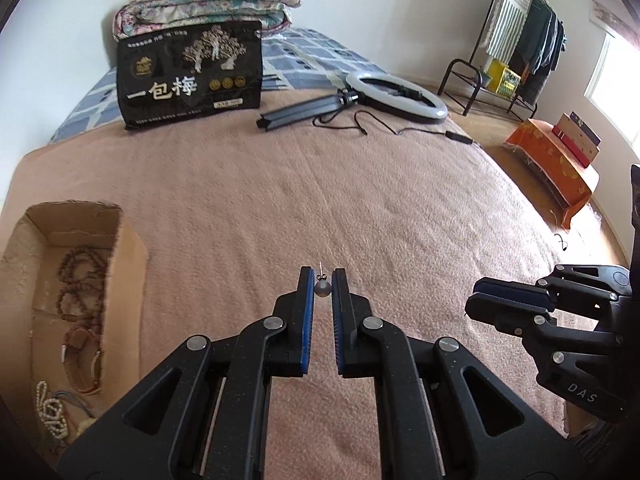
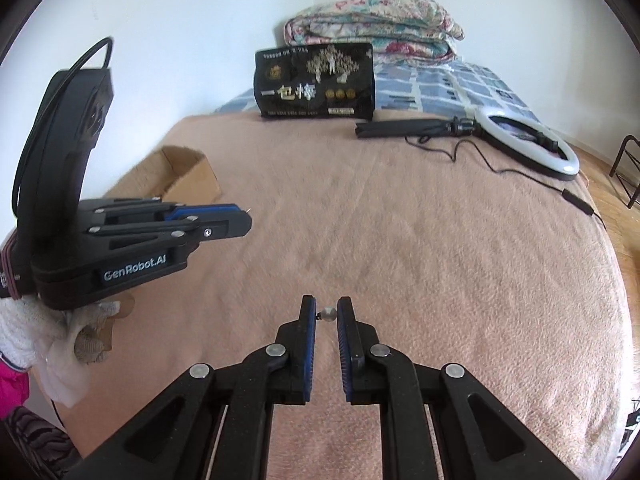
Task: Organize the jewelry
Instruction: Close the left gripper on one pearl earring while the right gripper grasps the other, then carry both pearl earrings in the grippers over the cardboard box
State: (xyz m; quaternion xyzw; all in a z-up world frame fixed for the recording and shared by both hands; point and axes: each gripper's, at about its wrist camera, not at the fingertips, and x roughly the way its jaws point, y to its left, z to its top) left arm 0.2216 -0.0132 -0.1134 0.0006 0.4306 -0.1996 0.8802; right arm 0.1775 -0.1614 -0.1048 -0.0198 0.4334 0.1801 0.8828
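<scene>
My left gripper (image 1: 322, 285) is shut on a grey pearl stud earring (image 1: 322, 289), post pointing up, held above the pink blanket. It also shows in the right wrist view (image 2: 242, 218), with the post tip just poking out. My right gripper (image 2: 327, 312) is shut on a second pearl stud earring (image 2: 329, 313), post pointing left; it also shows in the left wrist view (image 1: 476, 300). An open cardboard box (image 1: 124, 248) at the left holds wooden bead strands (image 1: 78, 284), a watch (image 1: 82, 350) and a white pearl string (image 1: 50, 412).
A pink blanket (image 1: 320, 200) covers the bed. At the back lie a black snack bag (image 1: 192, 74), a folded quilt (image 1: 204, 0) and a ring light with tripod and cable (image 1: 396, 94). A clothes rack (image 1: 520, 40) and an orange-covered bench (image 1: 556, 164) stand on the floor at right.
</scene>
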